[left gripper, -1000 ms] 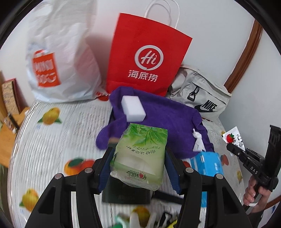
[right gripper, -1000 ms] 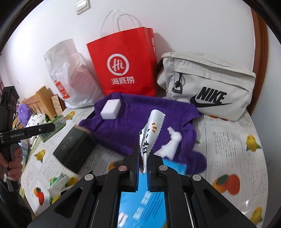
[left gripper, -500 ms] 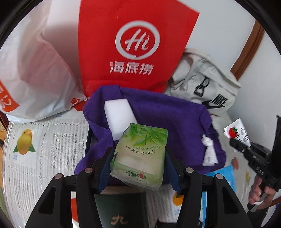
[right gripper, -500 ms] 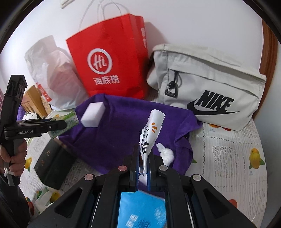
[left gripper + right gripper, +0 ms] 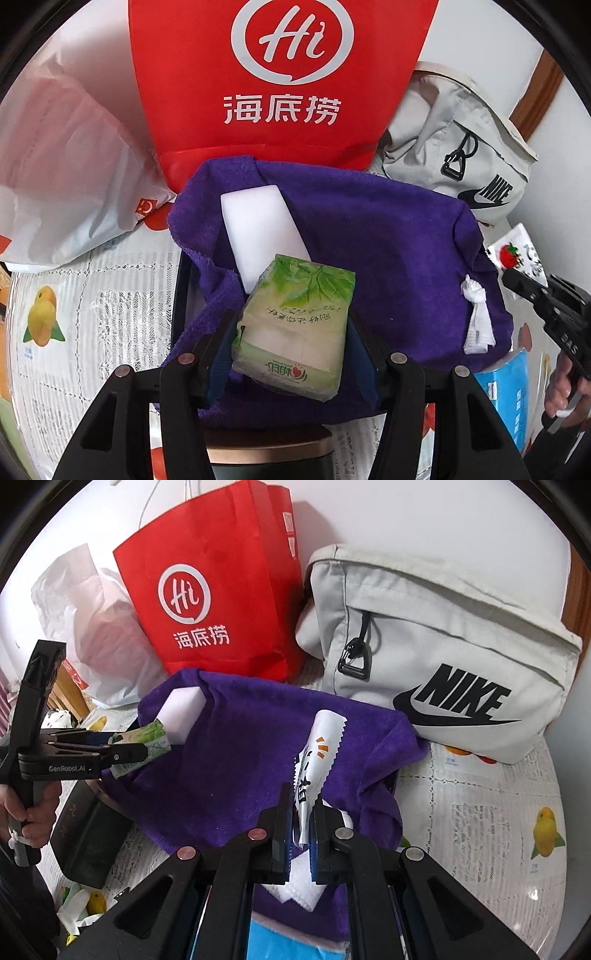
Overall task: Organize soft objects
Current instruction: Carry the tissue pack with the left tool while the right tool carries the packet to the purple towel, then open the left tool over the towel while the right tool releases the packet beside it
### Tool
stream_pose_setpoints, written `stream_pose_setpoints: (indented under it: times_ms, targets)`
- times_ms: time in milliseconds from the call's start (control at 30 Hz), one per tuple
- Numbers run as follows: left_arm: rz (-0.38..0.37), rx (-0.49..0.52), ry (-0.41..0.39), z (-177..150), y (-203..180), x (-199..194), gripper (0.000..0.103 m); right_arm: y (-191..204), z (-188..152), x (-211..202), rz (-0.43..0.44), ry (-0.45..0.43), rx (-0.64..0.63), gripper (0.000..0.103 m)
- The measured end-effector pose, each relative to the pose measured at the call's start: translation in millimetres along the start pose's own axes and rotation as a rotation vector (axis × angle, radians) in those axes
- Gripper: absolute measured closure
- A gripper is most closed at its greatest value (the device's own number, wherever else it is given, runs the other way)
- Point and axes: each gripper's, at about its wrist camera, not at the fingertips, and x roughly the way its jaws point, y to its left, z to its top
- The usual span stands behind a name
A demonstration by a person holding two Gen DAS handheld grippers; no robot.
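Purple towel (image 5: pixel 388 258) lies right under both claws, so the left claw (image 5: pixel 291 332), squeezing a green tissue pack (image 5: pixel 295 328) just over the white sponge (image 5: pixel 262 229), is closest, while the right claw (image 5: pixel 303 827) pinches a thin white packet (image 5: pixel 314 768).

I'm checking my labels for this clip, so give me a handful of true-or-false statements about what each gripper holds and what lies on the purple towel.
1. The left gripper grips a green tissue pack. True.
2. The right gripper stands open and empty. False: it is shut on a thin white sachet.
3. A white foam block lies on the purple towel. True.
4. The grey Nike bag lies on top of the towel. False: it sits behind the towel, beside the red paper bag.
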Motion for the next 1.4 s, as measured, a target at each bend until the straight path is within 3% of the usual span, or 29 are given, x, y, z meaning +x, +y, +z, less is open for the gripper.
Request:
stream_pose_setpoints:
  times_ms: [267, 533, 867, 933, 1033, 1133, 1400]
  targets:
    - [-0.02, -0.006, 0.023, -3.2, 7.6, 5.2, 0.043, -4.9, 6.2, 21.1, 0.004, 0.05, 0.001, 0.095]
    - [0.019, -0.011, 0.035, -8.0, 13.1, 5.0, 0.032, -8.5, 11.0, 40.0, -0.016, 0.088, 0.0, 0.094]
    - [0.037, -0.04, -0.001, -10.3, 23.5, -23.6, 0.032, -10.9, 16.6, 64.0, 0.022, 0.132, 0.001, 0.094]
    - [0.048, -0.035, -0.008, -10.5, 23.7, -29.9, 0.032, -11.1, 16.8, 67.0, 0.026, 0.147, 0.002, 0.087]
    - [0.064, -0.027, -0.025, -12.1, 23.8, -40.1, 0.032, -11.9, 16.0, 64.1, 0.009, 0.149, -0.004, 0.046]
    - [0.066, -0.026, -0.037, -15.1, 23.9, -49.3, 0.032, -12.2, 16.3, 54.8, -0.046, 0.123, -0.026, 0.044]
    - [0.056, -0.049, -0.075, -36.4, 23.0, -77.4, 0.032, -6.1, 3.5, 6.3, -0.087, 0.066, -0.038, 0.044]
